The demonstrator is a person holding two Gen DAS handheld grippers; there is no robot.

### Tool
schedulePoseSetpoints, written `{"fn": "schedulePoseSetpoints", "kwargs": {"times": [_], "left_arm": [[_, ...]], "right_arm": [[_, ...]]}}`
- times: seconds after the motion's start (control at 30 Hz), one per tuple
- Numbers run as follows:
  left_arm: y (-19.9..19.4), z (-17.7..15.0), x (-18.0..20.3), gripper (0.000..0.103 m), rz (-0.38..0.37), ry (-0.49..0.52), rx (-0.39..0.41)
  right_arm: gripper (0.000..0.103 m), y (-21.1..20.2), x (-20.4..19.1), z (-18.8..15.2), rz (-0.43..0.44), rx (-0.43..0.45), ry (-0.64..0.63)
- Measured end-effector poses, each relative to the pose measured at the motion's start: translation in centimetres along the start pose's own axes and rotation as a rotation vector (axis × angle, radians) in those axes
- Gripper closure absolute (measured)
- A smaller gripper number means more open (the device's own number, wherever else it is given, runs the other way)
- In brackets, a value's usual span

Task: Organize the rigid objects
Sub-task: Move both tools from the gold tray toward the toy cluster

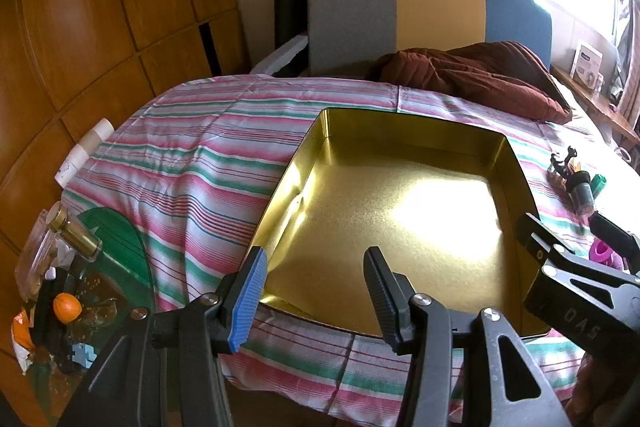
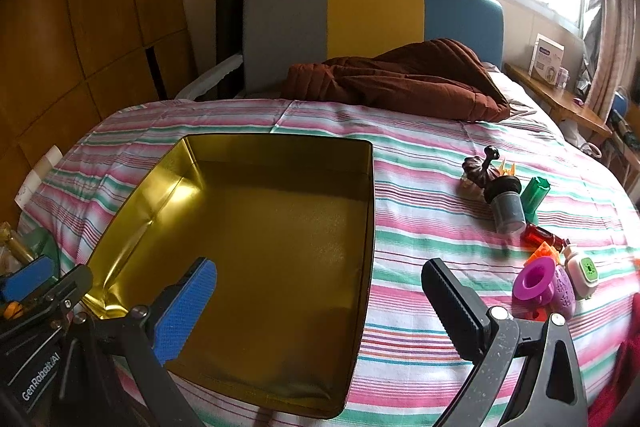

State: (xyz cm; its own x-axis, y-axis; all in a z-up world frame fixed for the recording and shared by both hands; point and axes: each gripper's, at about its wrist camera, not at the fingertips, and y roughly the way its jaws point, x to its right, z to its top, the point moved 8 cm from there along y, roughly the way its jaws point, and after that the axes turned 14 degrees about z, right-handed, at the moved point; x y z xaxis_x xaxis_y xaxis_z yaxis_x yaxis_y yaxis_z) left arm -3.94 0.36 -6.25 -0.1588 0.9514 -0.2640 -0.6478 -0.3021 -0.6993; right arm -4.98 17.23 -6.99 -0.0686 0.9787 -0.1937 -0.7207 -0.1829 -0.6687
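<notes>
A gold metal tin [image 1: 400, 211] lies open and empty on the striped bedspread; it also shows in the right wrist view [image 2: 256, 235]. My left gripper [image 1: 316, 291] is open and empty above the tin's near left edge. My right gripper [image 2: 324, 307] is open and empty above the tin's near right edge. A pile of small rigid objects lies to the right of the tin: a purple cup [image 2: 536, 285], a grey jar with a black lid [image 2: 506, 207], a green piece [image 2: 536, 195], a red bottle [image 2: 542, 237], a white gadget [image 2: 582, 271].
A brown quilt [image 2: 400, 83] lies at the head of the bed before a grey, yellow and blue headboard [image 2: 372, 15]. A cluttered glass side table with a gold-capped bottle [image 1: 76, 235] stands at the left. Wooden wardrobe [image 1: 100, 27] at the left.
</notes>
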Motion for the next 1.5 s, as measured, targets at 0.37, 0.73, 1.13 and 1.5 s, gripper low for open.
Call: {"fn": "schedulePoseSetpoints", "kwargs": {"times": [0.37,0.73,1.13,1.5], "left_arm": [[0.0,-0.2,0.0,0.052,0.005,0.004,-0.005],[-1.0,-1.8,2.7,0.052,-0.228,-0.008,-0.030],[-4.8,-2.9,9.1,0.052,-0.424,0.129,0.020],[-8.8,-3.7,17.1,0.052,-0.585,0.299,0.024]], "right_arm": [[0.000,-0.4,0.2,0.0,0.005,0.002,0.001],[0.000,-3.1,4.0,0.3,-0.002,0.064,0.038],[0.000,-5.1,15.5,-4.3,-0.086,0.017,0.261],[0.000,-9.2,26.5,-3.2,-0.168,0.055,0.273]]}}
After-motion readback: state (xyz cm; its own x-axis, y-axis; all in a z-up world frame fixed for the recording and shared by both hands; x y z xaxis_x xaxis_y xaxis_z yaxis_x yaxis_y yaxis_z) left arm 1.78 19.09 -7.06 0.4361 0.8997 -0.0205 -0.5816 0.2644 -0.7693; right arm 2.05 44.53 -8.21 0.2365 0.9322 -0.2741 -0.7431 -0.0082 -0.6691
